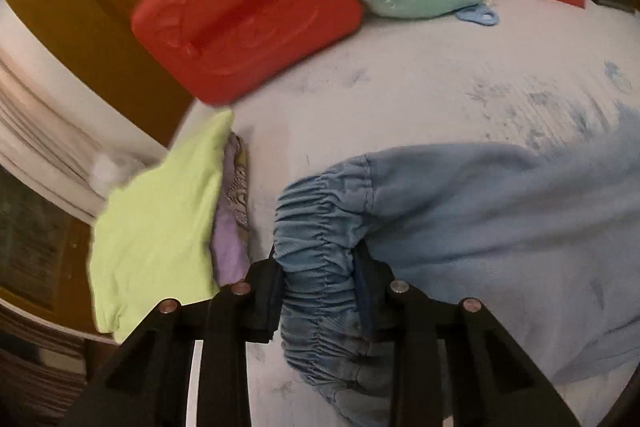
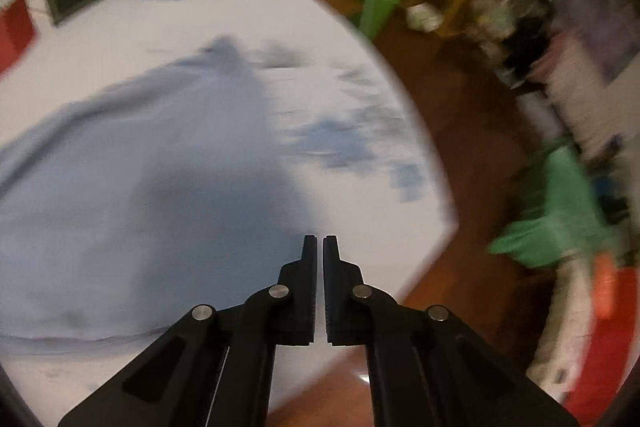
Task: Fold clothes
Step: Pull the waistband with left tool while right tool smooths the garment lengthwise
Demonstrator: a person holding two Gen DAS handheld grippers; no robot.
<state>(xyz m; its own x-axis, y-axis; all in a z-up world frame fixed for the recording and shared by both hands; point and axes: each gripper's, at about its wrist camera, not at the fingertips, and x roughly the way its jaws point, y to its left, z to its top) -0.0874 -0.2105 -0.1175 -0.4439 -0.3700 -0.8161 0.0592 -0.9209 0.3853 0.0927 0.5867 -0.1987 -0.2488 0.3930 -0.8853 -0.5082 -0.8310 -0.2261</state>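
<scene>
White tabletop (image 1: 400, 99) with faint blue smudges carries the work: the left gripper (image 1: 318, 291) is clenched on the gathered elastic waistband (image 1: 316, 227) of the pale blue trousers (image 1: 500, 227), while the right gripper (image 2: 319, 291) is pressed closed on nothing, hovering at the table's near edge beside the cloth. Outward, the trousers lie spread and apparently unfolded, long axis running from the waistband away to the right, so folding seems barely begun; a lime-green garment (image 1: 160, 219) already lies folded nearby.
</scene>
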